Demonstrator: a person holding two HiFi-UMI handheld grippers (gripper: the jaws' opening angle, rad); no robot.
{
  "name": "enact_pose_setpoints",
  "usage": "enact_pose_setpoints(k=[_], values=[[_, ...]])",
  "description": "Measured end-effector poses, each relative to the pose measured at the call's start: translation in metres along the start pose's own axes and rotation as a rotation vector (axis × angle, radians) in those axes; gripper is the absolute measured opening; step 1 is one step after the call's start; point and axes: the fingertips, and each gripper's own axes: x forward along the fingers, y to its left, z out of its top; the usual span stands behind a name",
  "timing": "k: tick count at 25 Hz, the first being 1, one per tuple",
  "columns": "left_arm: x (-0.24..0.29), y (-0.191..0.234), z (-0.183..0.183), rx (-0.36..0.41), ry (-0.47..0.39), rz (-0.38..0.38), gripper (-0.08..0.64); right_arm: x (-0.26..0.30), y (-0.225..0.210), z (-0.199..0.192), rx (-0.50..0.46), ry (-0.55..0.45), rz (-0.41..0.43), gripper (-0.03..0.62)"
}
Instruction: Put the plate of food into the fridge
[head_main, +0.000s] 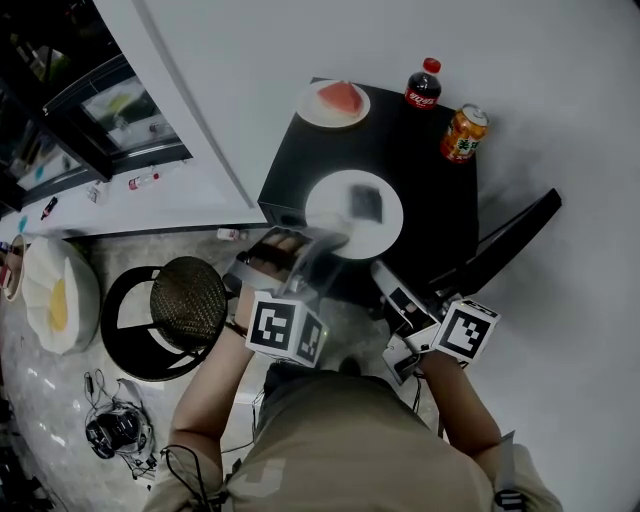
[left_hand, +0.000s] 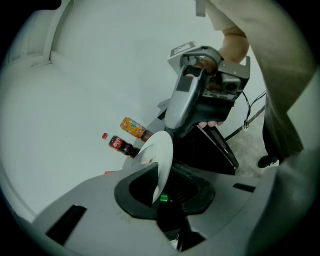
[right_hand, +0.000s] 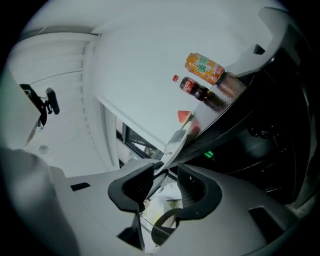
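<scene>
White and round, one ceramic plate (head_main: 335, 215) carrying a single dark square piece of food (head_main: 366, 203) hangs over the top of the low black fridge (head_main: 430, 185), near its front edge. The left gripper (left_hand: 167, 182) has its jaws narrowed onto this plate's rim, so the plate stands clamped between the pads. The right gripper (right_hand: 167, 175) has its jaws spread wide; neither pad presses on anything, and the plate's edge shows just past the tips. One black fridge door (head_main: 515, 240) stands swung open at the right side. On the fridge top sit three more things: a second white plate (head_main: 312, 112) with one red slice (head_main: 341, 97) at the back left corner, one dark cola bottle with a red cap (head_main: 423, 85), and one orange drink can (head_main: 464, 133) beside it.
</scene>
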Motion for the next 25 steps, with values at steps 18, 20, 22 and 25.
enact_pose_setpoints(k=[18, 20, 22, 25], values=[[-0.010, -0.008, 0.007, 0.021, -0.079, -0.037, 0.057, 0.021, -0.017, 0.012, 0.181, -0.064, -0.024, 0.124], [-0.010, -0.009, 0.007, 0.021, -0.080, -0.038, 0.057, 0.022, -0.018, 0.011, 0.200, -0.068, -0.024, 0.123], [-0.011, -0.009, 0.007, 0.021, -0.079, -0.036, 0.057, 0.022, -0.018, 0.011, 0.215, -0.072, -0.020, 0.110], [-0.012, -0.010, 0.007, 0.021, -0.082, -0.035, 0.057, 0.021, -0.019, 0.009, 0.264, -0.082, -0.017, 0.099]])
